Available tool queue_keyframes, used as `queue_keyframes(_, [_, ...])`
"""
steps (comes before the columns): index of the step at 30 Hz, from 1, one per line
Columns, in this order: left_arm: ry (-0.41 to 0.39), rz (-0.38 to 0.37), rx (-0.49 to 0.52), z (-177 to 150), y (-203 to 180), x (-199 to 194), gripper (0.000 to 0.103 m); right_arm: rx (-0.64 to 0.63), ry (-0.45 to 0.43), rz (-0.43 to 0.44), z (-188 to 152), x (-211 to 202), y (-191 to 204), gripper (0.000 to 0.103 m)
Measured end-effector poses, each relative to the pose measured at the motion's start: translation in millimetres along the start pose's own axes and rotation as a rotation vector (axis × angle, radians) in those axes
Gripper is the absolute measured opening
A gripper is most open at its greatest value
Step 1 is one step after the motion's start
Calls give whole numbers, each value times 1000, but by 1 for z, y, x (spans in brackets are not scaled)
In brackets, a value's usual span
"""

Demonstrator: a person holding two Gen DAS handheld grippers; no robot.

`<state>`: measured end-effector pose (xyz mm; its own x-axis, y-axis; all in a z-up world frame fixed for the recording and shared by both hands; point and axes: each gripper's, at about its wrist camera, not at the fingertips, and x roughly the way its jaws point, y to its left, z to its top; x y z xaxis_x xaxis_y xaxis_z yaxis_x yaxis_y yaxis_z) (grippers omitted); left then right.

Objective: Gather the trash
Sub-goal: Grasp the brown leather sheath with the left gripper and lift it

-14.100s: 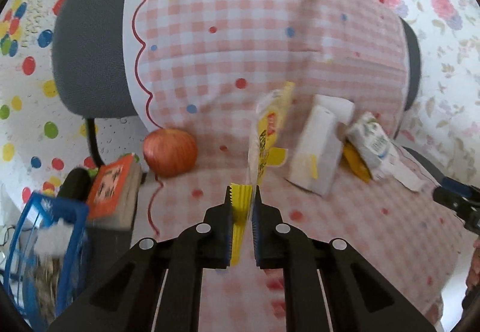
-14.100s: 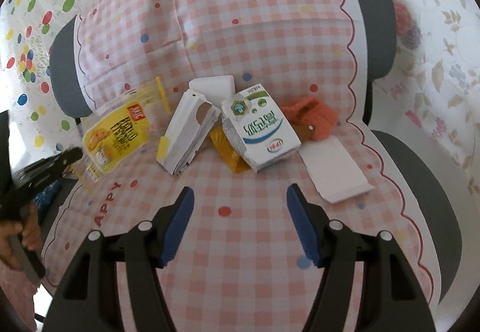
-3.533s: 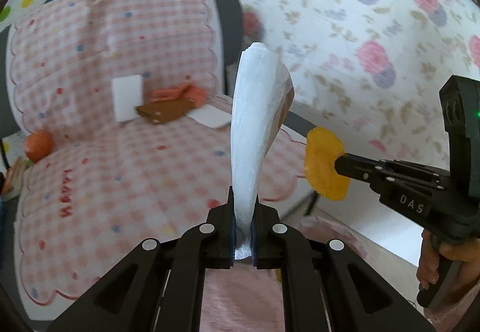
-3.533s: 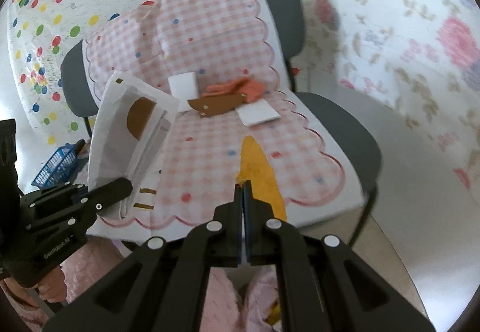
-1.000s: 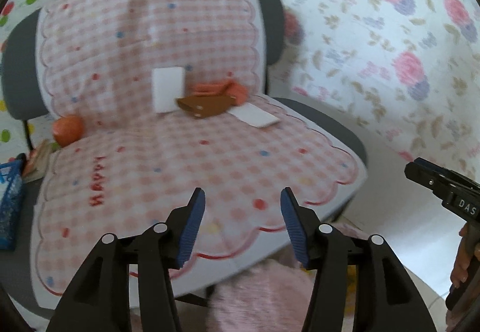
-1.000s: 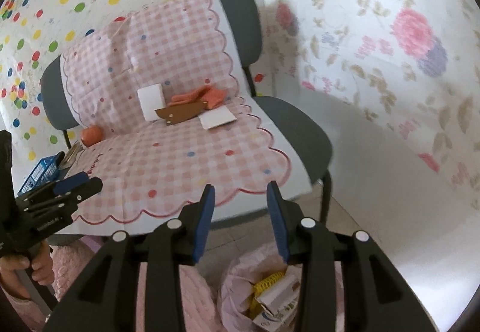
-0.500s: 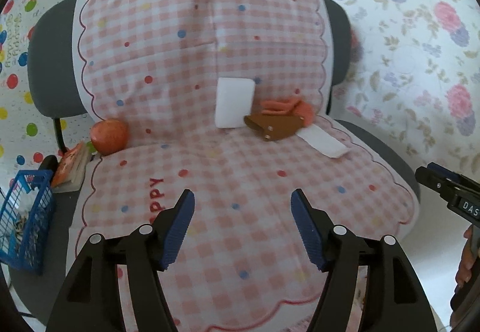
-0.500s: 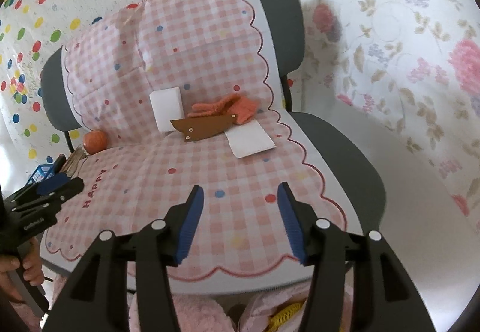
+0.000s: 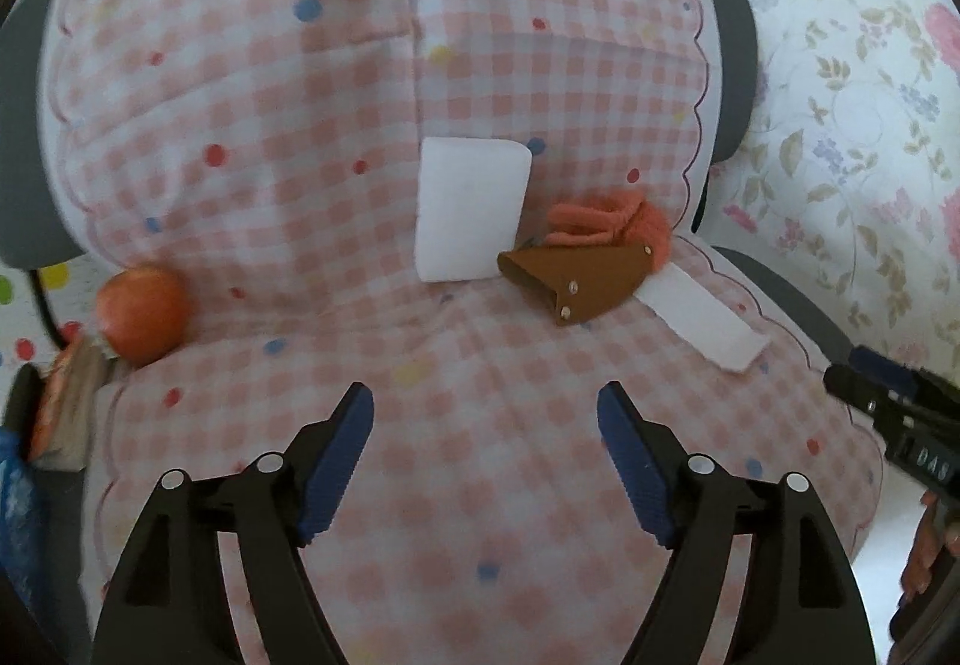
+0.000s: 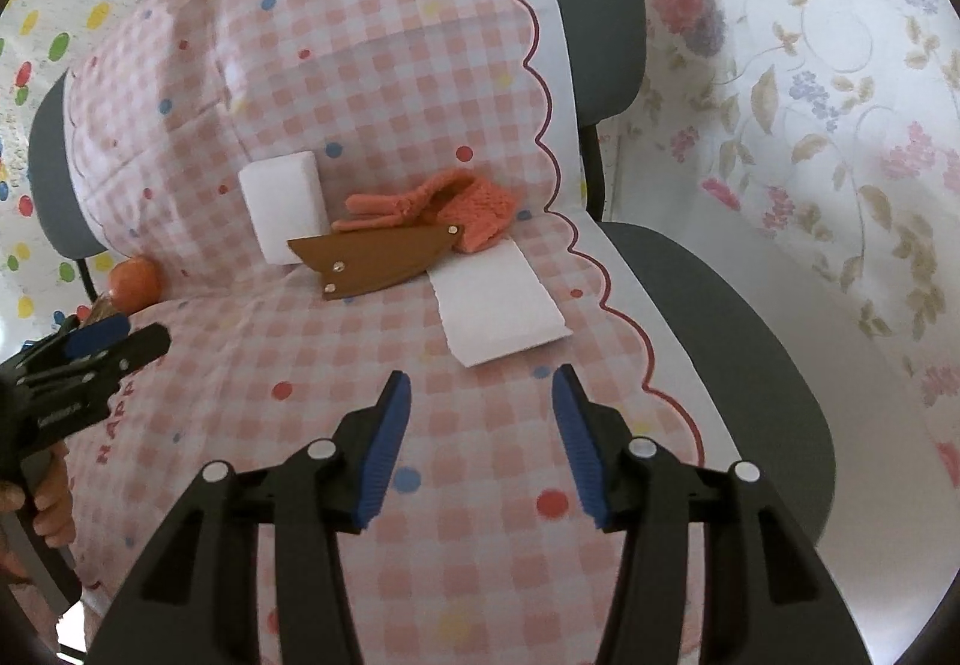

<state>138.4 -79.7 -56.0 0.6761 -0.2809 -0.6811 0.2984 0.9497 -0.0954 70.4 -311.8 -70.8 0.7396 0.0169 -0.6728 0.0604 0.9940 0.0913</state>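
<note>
On the pink checked chair seat [image 9: 480,455] lie a flat white paper sheet [image 10: 495,305], a brown leather sheath [image 10: 372,257], an orange knitted piece [image 10: 474,209] and a white foam block [image 10: 285,212] leaning on the backrest. The same sheet [image 9: 702,317], sheath [image 9: 576,275], knit [image 9: 612,218] and block [image 9: 471,209] show in the left wrist view. My left gripper [image 9: 485,425] is open and empty above the seat's middle. My right gripper [image 10: 480,413] is open and empty just short of the paper sheet.
An orange fruit [image 9: 144,314] rests at the seat's left rear corner. A book [image 9: 66,407] and a blue basket [image 9: 15,509] stand left of the chair. Flowered wall covering [image 10: 810,125] is on the right.
Both grippers have moved in closer over the seat; the objects at the back loom larger. The pink trash bag below has dropped out of view. Both stay open.
</note>
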Motion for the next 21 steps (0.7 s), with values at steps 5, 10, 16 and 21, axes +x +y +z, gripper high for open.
queue_keyframes(5, [35,-20,-4,17,-2,37,79,7,29,3,11,27,-4,49])
queue_keyframes(10, [50,-80,-12,33,-9,66,52,28,27,0,18,42,-8,49])
queue_keyframes(16, [77,-137,-38,51,-9,95,40,30,29,-8,20,49,-15,49])
queue_keyframes(21, [116,-163,-60,59,-10,112,41,38,32,-11,20,52,-22,50])
